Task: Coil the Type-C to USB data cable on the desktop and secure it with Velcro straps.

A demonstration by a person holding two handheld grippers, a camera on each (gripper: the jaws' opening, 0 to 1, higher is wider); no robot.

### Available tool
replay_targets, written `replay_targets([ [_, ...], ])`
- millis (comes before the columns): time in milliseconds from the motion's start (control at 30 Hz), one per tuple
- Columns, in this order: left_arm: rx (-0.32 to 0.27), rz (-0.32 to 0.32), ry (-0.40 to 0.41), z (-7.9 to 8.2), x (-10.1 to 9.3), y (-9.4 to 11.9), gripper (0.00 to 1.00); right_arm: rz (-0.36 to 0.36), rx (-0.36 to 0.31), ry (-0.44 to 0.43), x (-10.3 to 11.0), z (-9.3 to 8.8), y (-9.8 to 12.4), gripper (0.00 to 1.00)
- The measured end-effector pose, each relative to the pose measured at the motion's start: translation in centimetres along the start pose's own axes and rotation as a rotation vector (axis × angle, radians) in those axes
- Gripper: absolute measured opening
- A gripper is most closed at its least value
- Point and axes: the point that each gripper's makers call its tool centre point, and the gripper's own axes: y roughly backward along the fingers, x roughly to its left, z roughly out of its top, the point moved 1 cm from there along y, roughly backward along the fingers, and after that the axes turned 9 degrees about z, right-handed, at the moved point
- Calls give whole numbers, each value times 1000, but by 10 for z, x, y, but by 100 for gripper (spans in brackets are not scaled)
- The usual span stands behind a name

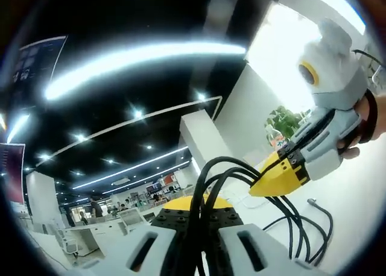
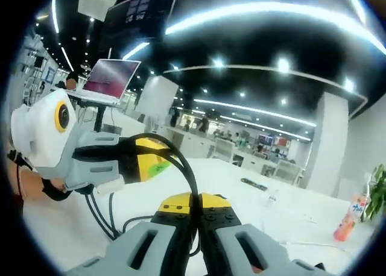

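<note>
The black data cable (image 1: pixel 241 167) is gathered into several loops held up between both grippers above the white desktop (image 1: pixel 356 197). In the left gripper view, my left gripper (image 1: pixel 194 207) is shut on a bundle of strands at its yellow tips. My right gripper (image 1: pixel 274 179) enters from the right, shut on the same loops. The lower loops hang toward the desk, and one plug end (image 1: pixel 312 201) sticks out. In the right gripper view, my right gripper (image 2: pixel 193 203) pinches the cable (image 2: pixel 181 161), which arcs left to the left gripper (image 2: pixel 151 158).
An orange bottle (image 2: pixel 347 225) stands on the desk at the right, and a small dark object (image 2: pixel 253 181) lies farther back. A laptop (image 2: pixel 111 77) sits on a stand at the left. A green plant (image 1: pixel 283 119) stands beyond the desk. A person's hand (image 1: pixel 362 128) holds the right gripper.
</note>
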Motion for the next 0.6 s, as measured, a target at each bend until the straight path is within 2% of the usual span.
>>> replay_targets([
  [100, 3, -3, 20, 0, 0, 0, 4, 5, -2, -11, -1, 0, 0, 3],
  [200, 8, -2, 5, -2, -1, -1, 4, 4, -2, -22, -1, -2, -3, 3],
  [433, 6, 1, 11, -1, -1, -1, 4, -5, -5, -6, -2, -1, -2, 3],
  [600, 7, 3, 10, -1, -2, -2, 4, 2, -12, -50, -4, -3, -2, 3],
])
